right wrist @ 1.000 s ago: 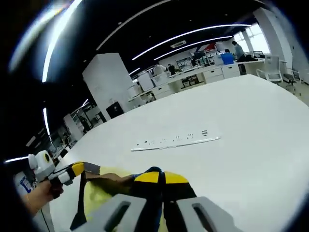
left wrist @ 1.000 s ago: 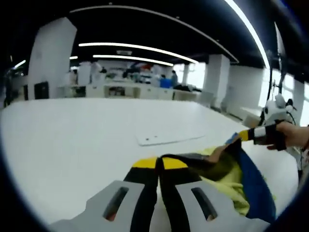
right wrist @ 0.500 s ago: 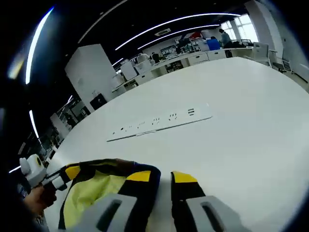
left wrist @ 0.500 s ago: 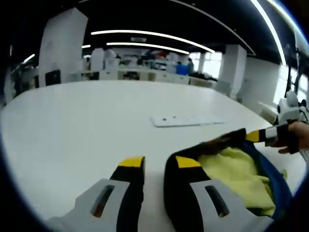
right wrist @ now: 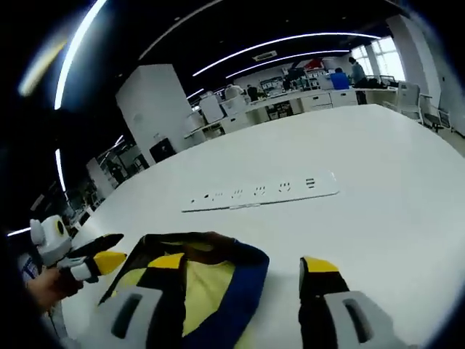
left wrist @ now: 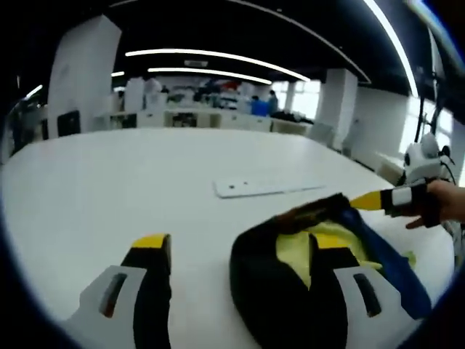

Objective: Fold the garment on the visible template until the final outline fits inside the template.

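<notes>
A garment (left wrist: 280, 280) in black, yellow and blue lies bunched on the white table (left wrist: 109, 182). My left gripper (left wrist: 240, 242) stands wide open, and the cloth lies loose against its right jaw. In the left gripper view the right gripper (left wrist: 374, 198) reaches in from the right, held by a hand (left wrist: 445, 203) just past the garment's far edge. My right gripper (right wrist: 243, 263) is wide open too, its left jaw over the garment (right wrist: 207, 280). The left gripper (right wrist: 102, 254) shows at the left of the right gripper view, with its jaws parted beside the cloth.
A white power strip (left wrist: 265, 187) lies on the table beyond the garment, seen again as the power strip (right wrist: 261, 195) in the right gripper view. Desks, pillars and people stand far back in the room. The table edge (right wrist: 436, 138) curves off to the right.
Both grippers went from shut on the garment's edge to wide open. The cloth has left the jaws and settled in a heap on the table.
</notes>
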The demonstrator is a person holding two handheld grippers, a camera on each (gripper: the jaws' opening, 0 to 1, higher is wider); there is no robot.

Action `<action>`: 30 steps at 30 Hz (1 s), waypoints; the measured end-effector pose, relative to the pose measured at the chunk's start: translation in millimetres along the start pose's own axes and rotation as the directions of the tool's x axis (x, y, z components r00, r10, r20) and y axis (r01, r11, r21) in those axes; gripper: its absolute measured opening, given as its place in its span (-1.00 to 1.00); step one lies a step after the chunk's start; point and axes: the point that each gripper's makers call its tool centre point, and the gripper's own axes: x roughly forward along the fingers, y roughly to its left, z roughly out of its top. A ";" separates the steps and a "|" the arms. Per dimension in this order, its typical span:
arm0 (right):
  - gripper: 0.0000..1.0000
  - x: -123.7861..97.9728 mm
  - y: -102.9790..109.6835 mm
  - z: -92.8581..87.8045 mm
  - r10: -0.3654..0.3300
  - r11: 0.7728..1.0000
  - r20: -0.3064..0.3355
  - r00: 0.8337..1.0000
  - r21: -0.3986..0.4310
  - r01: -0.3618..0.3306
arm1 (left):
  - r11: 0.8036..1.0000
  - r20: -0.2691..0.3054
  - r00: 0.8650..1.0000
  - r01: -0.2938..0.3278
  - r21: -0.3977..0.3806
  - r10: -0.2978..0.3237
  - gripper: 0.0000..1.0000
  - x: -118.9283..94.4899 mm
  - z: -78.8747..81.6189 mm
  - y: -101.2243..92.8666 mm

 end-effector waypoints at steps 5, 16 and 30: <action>0.52 -18.1 15.1 -1.8 0.024 0.999 -0.012 1.000 -0.047 -0.025 | 0.999 0.007 0.999 0.036 0.030 -0.036 0.70 -17.0 4.2 -8.8; 0.70 -60.8 46.6 -28.9 0.076 0.988 -0.073 0.994 -0.129 -0.085 | 0.986 -0.054 0.991 0.127 0.109 -0.122 0.74 -56.3 -18.2 -27.9; 0.60 -106.0 86.0 -71.3 0.119 0.969 -0.116 0.986 -0.203 -0.141 | 0.958 -0.100 0.977 0.207 0.201 -0.190 0.55 -104.5 -43.1 -53.1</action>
